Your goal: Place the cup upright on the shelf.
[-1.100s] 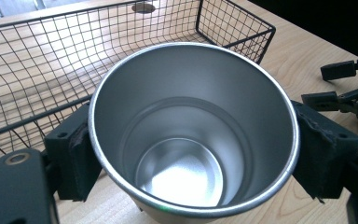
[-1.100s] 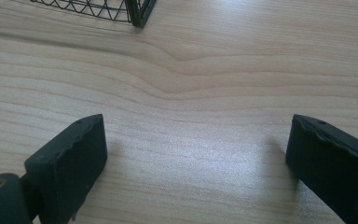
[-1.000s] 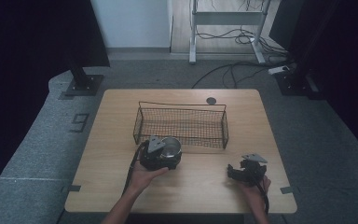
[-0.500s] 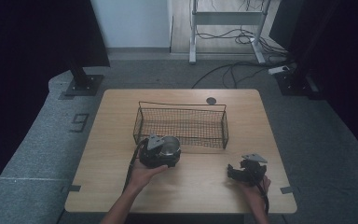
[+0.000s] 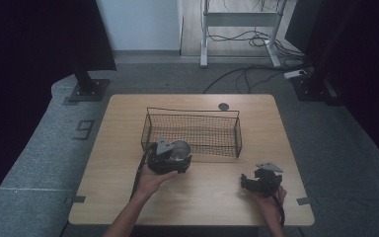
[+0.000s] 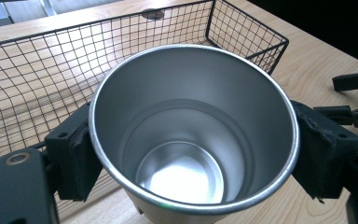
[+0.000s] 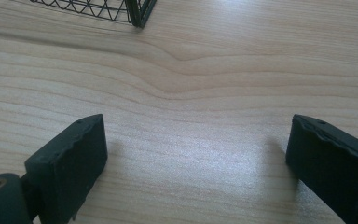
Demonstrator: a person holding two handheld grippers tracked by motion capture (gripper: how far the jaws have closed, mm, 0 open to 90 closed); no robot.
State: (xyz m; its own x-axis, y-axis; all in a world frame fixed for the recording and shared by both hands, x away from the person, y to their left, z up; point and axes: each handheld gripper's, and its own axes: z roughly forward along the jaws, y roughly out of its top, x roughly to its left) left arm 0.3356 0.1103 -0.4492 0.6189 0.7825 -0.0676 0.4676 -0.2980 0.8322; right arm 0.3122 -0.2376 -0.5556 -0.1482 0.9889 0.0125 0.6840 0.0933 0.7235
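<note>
1. High view: the left gripper (image 5: pixel 173 157) is sitting at the near wall of the wire basket (image 5: pixel 192 132), with a steel cup (image 5: pixel 179 149) showing between its jaws and just touching or overlapping the basket's front left part; whether the cup is standing on the table or being held off it cannot be told here. The left hand (image 5: pixel 154 181) is gripping it from behind. The right gripper (image 5: pixel 249 180) is lying low over the wooden table (image 5: pixel 128 118), well apart from the basket's right corner, with the right hand (image 5: pixel 270 198) behind it. A small dark disc (image 5: pixel 223 106) is lying on the table beyond the basket.

2. Left gripper view: the two jaws are pressing against opposite sides of the steel cup (image 6: pixel 193 135), holding it upright with its open mouth facing up. The wire basket (image 6: pixel 51 70) is standing right behind it.

3. Right gripper view: the jaws are standing wide apart with nothing between them, only bare table (image 7: pixel 191 121). A corner of the wire basket (image 7: pixel 137 11) is showing at the top edge.
</note>
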